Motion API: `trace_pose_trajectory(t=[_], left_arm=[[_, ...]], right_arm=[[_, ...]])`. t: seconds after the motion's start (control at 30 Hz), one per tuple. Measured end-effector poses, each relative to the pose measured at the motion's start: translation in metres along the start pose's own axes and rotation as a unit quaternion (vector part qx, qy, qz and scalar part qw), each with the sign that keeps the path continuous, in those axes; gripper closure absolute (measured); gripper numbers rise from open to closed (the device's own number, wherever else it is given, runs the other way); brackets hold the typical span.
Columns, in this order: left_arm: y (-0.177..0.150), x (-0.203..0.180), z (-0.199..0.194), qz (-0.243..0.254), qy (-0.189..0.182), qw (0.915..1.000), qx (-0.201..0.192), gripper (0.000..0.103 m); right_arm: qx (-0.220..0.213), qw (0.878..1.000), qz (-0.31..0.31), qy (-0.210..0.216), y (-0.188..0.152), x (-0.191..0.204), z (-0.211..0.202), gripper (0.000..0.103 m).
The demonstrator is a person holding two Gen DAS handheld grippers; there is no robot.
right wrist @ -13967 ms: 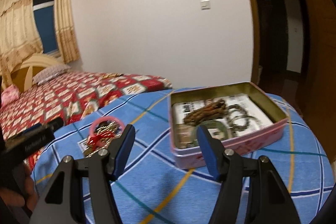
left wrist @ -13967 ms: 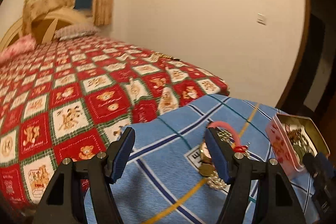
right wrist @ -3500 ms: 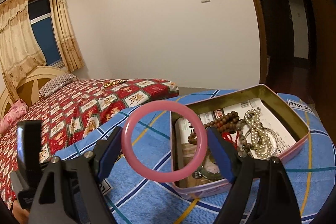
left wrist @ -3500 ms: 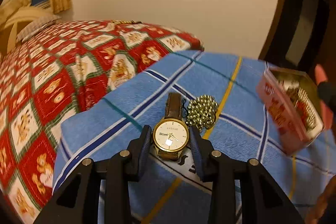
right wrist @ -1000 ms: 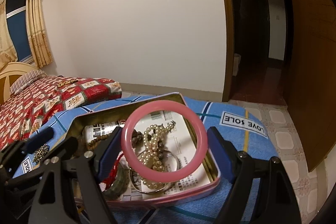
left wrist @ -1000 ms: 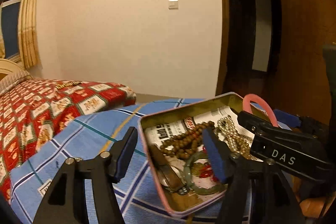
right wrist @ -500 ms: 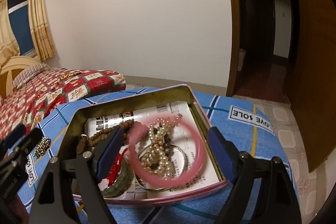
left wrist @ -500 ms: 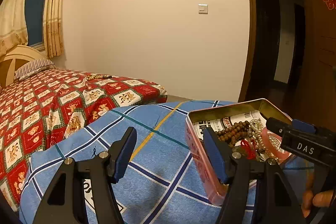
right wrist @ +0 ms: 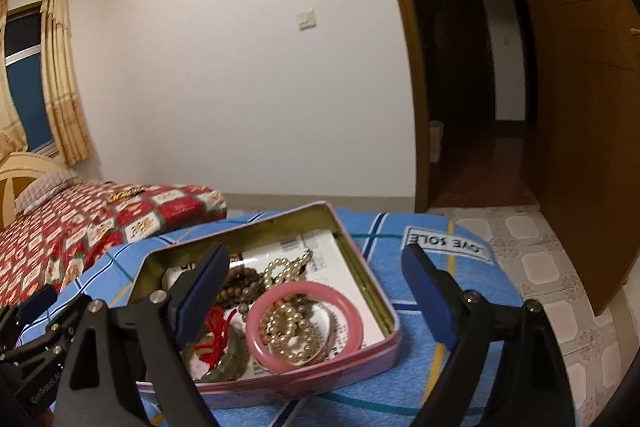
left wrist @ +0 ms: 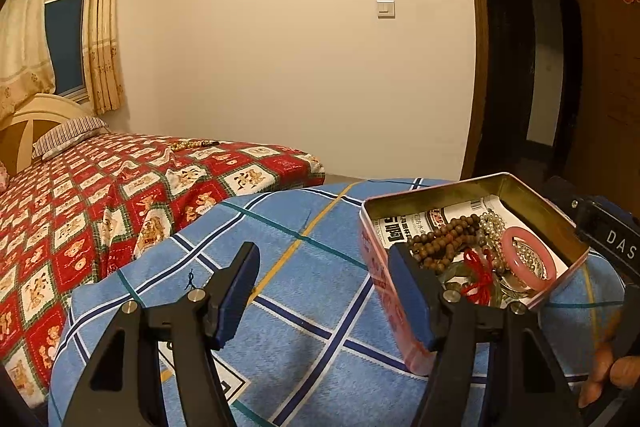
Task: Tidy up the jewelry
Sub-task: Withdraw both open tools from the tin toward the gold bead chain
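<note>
Step in hand: drop-off of the pink bangle (right wrist: 304, 327) into the tin (right wrist: 360, 263), judged complete. The bangle lies flat inside the tin, on top of the pearl string (right wrist: 288, 331), w/ the brown bead strand (right wrist: 236, 287) and red cord (right wrist: 214, 323) beside it, all on the printed paper liner. Right gripper (right wrist: 316, 303): jaws spread wide, just been opening, holding nothing; the bangle sits below and between the pads, not pressed by either. Left gripper (left wrist: 332, 291): jaws wide apart, empty, over the blue checked cloth (left wrist: 280, 267); its right pad overlaps the near-left corner of the tin in view, contact cannot be told. Next move, as a judgement: fetch any jewelry left outside the tin; none shows on the cloth in either view, so the grippers need re-aiming to search. A beaded item (left wrist: 192, 145) lies on the red bedspread (left wrist: 100, 195), well apart from the tin. Edges: tin walls stand upright, so lift the right gripper clear before moving sideways, or a pad may catch the rim and shift the tin. The cloth surface drops off near the tin's right side toward the tiled floor (right wrist: 536, 267); avoid pushing the tin that way. Open room: bare cloth left of the tin.
</note>
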State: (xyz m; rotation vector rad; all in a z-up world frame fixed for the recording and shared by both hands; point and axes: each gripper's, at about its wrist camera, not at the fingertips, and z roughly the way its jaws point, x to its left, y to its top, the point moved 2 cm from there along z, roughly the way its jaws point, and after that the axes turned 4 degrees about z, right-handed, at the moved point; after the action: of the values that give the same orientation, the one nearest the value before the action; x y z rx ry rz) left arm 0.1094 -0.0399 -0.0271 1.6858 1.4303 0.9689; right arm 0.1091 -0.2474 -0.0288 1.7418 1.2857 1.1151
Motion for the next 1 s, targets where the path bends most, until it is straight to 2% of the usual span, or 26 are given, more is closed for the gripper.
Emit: trace_pose_trajectory(t=[0.23,0.53,0.83,1.0], left_arm=[[-0.002,-0.003,-0.005,0.012,-0.001,0.9999,0.0,0.036],[-0.011,-0.011,-0.018,0.03,-0.028,0.9991,0.009,0.036],[-0.025,-0.016,-0.03,0.047,-0.059,0.9964,0.038,0.036],[-0.029,-0.023,-0.042,0.062,-0.077,0.9946,0.032,0.036]], right_arm=[[-0.005,1.0,-0.008,-0.006,-0.006,0.01,-0.011,0.013],[-0.005,1.0,-0.009,-0.008,-0.017,0.017,-0.029,0.013],[0.002,1.0,-0.014,-0.007,-0.028,0.027,-0.043,0.013],[0.001,1.0,-0.025,-0.004,-0.033,0.037,-0.049,0.013]])
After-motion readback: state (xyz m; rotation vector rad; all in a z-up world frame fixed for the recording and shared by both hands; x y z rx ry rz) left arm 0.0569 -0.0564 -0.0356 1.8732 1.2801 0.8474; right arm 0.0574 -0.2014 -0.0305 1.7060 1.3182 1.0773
